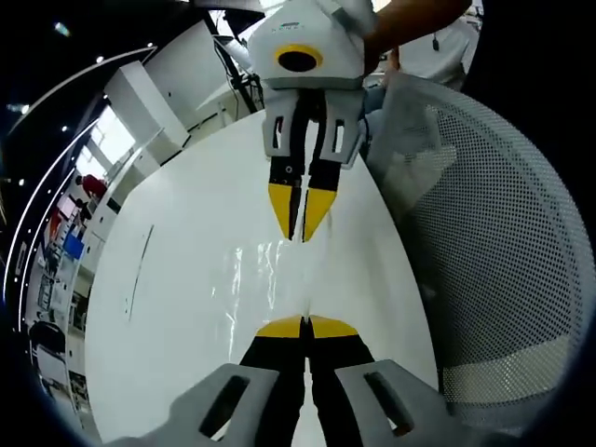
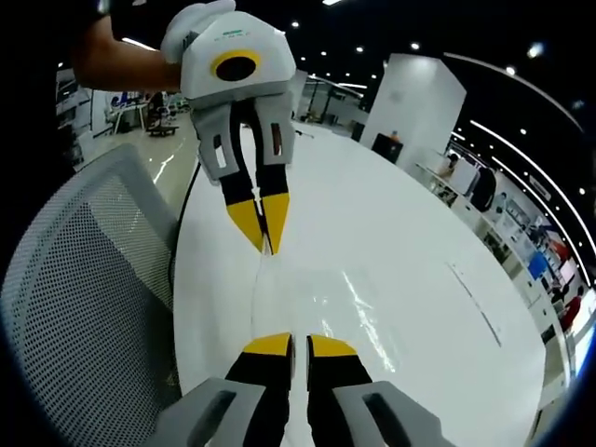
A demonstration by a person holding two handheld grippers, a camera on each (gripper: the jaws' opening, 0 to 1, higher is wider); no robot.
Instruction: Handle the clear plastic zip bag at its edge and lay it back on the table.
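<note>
Left gripper view: the left gripper point(image 1: 304, 326) is rising from the bottom edge, its yellow-tipped jaws pressed together on the near edge of the clear plastic zip bag point(image 1: 279, 275). The bag is stretching away from those tips across the white table point(image 1: 177, 279) as a glossy, nearly invisible sheet, given away by streaks of glare. At its far edge the right gripper point(image 1: 300, 223) is coming in from the top of the view, pointing back at the camera, yellow tips closed on the film. The two grippers are facing each other tip to tip with the bag between them. A white mesh chair back point(image 1: 494, 251) is standing just beside the table on the view's right. A row of shelving with coloured items point(image 1: 65, 233) is curving along the view's left.

Right gripper view: the right gripper point(image 2: 298, 346) is sitting at the bottom, jaws nearly shut with only a thin dark line between the yellow tips, clamping the bag's point(image 2: 317, 303) near edge. Here the bag's outline is reading more clearly: a pale rectangular sheet lying low over the table point(image 2: 438, 307), spreading to the view's right of the line between the grippers. The left gripper point(image 2: 264, 228) is descending from the top, tips pinched on the far edge. The mesh chair back point(image 2: 84, 307) is appearing on this view's left. A white pillar point(image 2: 414, 98) is standing beyond the table, under a dark ceiling with spot lights.
</note>
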